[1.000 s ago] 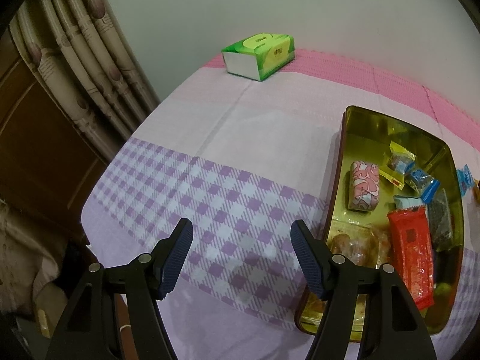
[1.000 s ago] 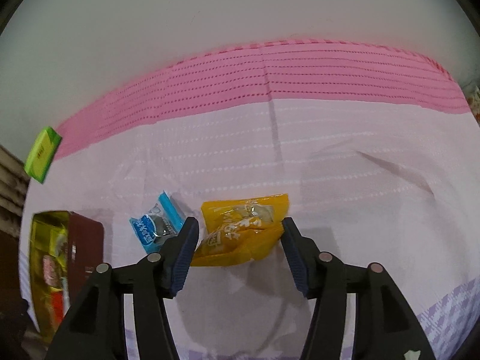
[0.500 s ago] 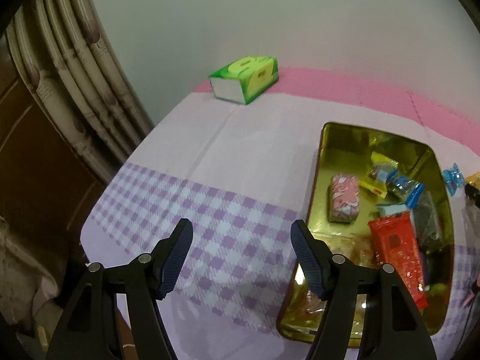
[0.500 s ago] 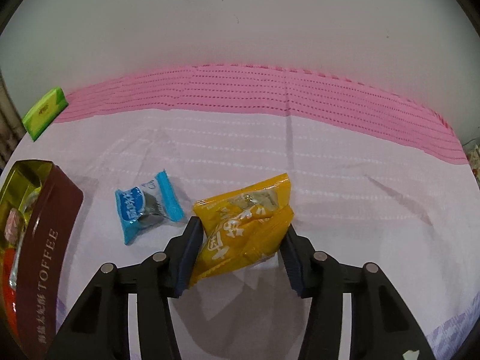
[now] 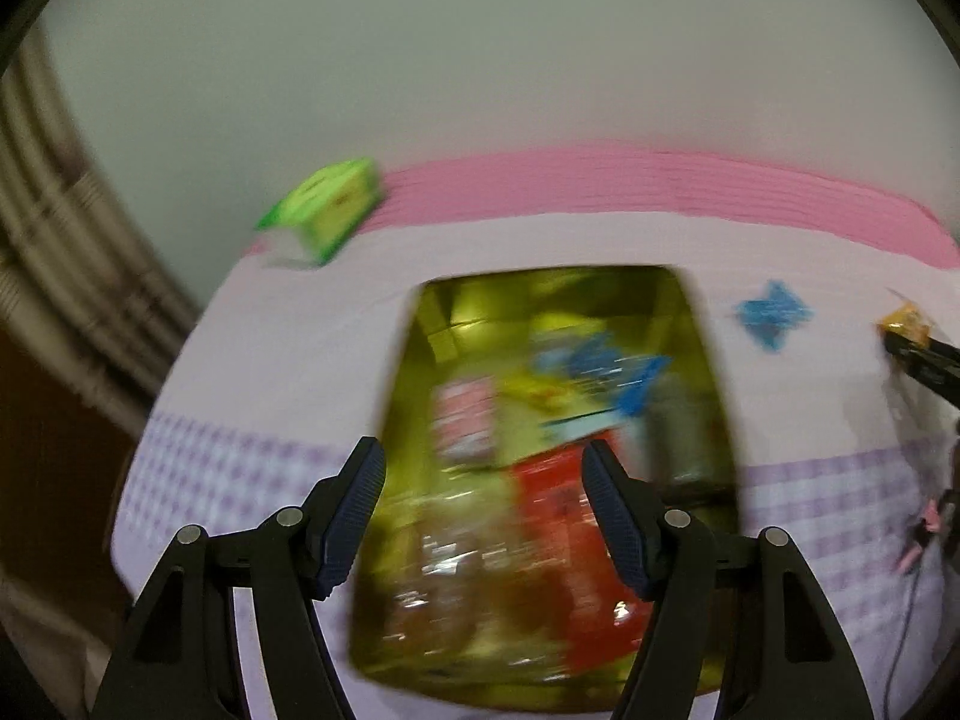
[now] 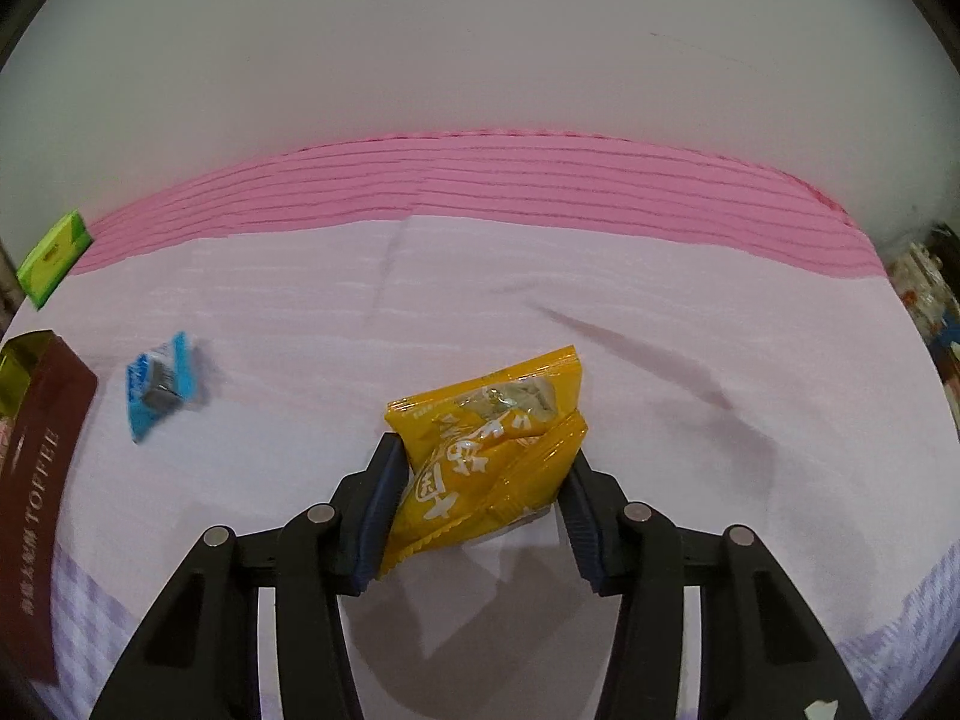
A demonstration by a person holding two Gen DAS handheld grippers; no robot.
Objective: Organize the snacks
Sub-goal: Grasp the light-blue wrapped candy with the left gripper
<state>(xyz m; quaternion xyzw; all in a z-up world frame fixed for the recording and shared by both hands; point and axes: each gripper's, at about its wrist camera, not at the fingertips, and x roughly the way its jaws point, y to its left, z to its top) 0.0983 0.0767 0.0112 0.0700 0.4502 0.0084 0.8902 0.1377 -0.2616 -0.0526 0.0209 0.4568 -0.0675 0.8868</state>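
My right gripper (image 6: 480, 492) is shut on a yellow snack packet (image 6: 492, 444) and holds it above the tablecloth. A small blue candy packet (image 6: 159, 381) lies on the cloth to its left, next to the brown toffee tin (image 6: 36, 480). In the blurred left wrist view my left gripper (image 5: 483, 516) is open and empty over the open gold tin (image 5: 414, 372), which holds several snacks, among them a red packet (image 5: 570, 516). The blue candy (image 5: 771, 312) and the yellow packet (image 5: 906, 324) in the right gripper show to the tin's right.
A green tissue box (image 5: 324, 210) stands at the back left by the wall, also in the right wrist view (image 6: 51, 255). A curtain (image 5: 60, 252) hangs at the left. The table's left edge drops off near the tin.
My right gripper has closed on the yellow packet and lifted it off the cloth. My left gripper has swung right, from over the checked cloth to over the tin.
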